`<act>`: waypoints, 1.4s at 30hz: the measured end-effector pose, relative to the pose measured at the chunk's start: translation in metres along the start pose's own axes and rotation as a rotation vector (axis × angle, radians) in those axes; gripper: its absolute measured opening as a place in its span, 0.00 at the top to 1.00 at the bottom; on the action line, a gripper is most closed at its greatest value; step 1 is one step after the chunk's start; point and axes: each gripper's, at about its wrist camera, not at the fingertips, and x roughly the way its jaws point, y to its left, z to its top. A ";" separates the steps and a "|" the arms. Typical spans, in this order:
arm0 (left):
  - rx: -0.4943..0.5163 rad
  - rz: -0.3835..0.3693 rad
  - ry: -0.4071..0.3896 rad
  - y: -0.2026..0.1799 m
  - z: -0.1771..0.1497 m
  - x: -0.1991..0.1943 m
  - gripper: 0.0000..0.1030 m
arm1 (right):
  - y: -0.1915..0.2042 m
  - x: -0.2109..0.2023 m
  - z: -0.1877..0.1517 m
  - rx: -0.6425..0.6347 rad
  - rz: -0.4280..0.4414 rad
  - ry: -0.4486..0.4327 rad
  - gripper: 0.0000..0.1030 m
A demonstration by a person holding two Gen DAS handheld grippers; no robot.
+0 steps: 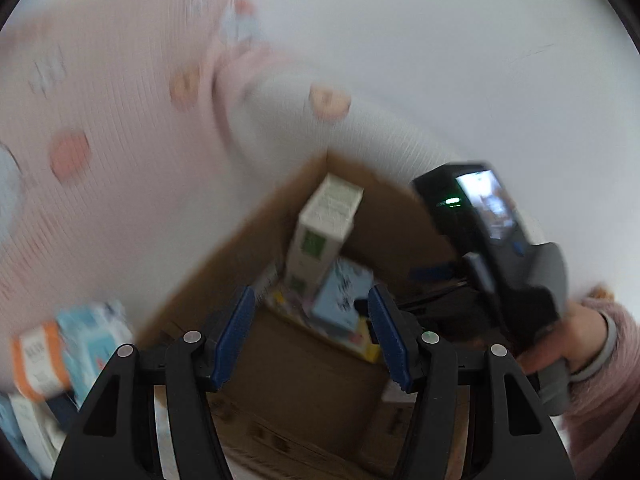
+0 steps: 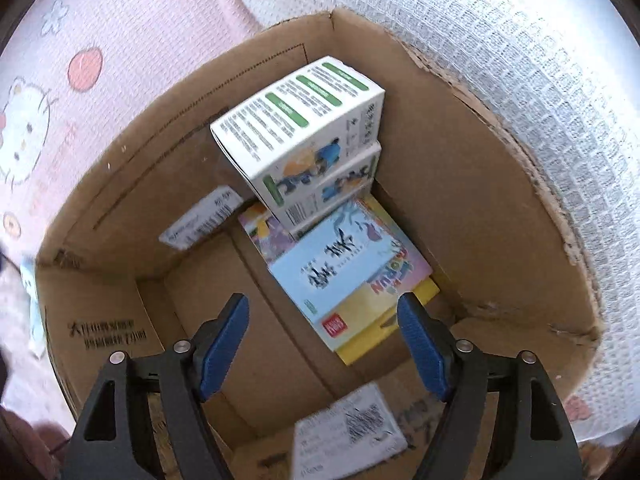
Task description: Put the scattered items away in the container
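Observation:
A brown cardboard carton (image 2: 120, 200) stands open on the bedding. Inside, two white boxes with green labels (image 2: 304, 120) are stacked in the far corner. A light blue box (image 2: 340, 264) lies on a colourful flat pack (image 2: 268, 236) and a yellow one (image 2: 360, 344). My right gripper (image 2: 322, 304) hangs over the carton, pointing steeply down, open with nothing between its fingers. My left gripper (image 1: 311, 300) is open and empty above the carton's near edge (image 1: 280, 440). Outside the carton, at the lower left, lie an orange-and-white box (image 1: 38, 360) and a pale blue box (image 1: 96, 332), both blurred.
A pink cartoon-print mat (image 2: 80, 40) lies left of the carton and a white waffle-weave blanket (image 2: 520, 80) lies right of it. A hand in a pink sleeve (image 1: 600, 340) holds the right tool's black housing (image 1: 496, 240). Shipping labels (image 2: 352, 440) are stuck on the carton.

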 end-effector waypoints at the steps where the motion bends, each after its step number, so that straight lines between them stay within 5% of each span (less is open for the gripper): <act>1: -0.018 -0.007 0.035 0.001 0.003 0.009 0.38 | -0.001 0.000 -0.001 -0.032 -0.021 -0.001 0.26; 4: -0.095 -0.024 0.136 0.004 0.009 0.037 0.38 | 0.001 -0.004 0.001 -0.074 -0.081 -0.008 0.26; 9: -0.296 -0.025 0.308 0.015 0.002 0.082 0.43 | -0.035 -0.011 -0.006 -0.044 -0.026 -0.021 0.29; 10: -0.324 -0.033 0.322 0.016 0.000 0.087 0.50 | -0.039 -0.010 -0.004 -0.035 -0.018 -0.024 0.35; 12: -0.388 -0.040 0.343 0.018 -0.006 0.099 0.57 | -0.047 -0.010 -0.003 -0.006 0.009 -0.013 0.82; 13: -0.416 -0.029 0.350 0.020 -0.008 0.103 0.64 | -0.052 -0.007 -0.001 0.019 0.039 0.002 0.85; 16: -0.514 0.018 0.380 0.026 -0.018 0.119 0.78 | -0.063 0.004 0.003 0.077 0.114 0.037 0.85; 19: -0.610 0.033 0.435 0.033 -0.027 0.136 0.88 | -0.062 0.004 0.005 0.065 0.098 0.037 0.85; 25: -0.745 0.040 0.478 0.035 -0.040 0.162 0.88 | -0.062 0.007 0.010 0.073 0.084 0.045 0.85; 34: -0.906 -0.102 0.536 0.035 -0.051 0.198 0.88 | -0.060 0.021 0.022 0.081 0.074 0.059 0.85; 42: -0.930 -0.069 0.473 0.037 -0.049 0.197 0.88 | -0.056 0.028 0.024 0.052 0.056 0.078 0.85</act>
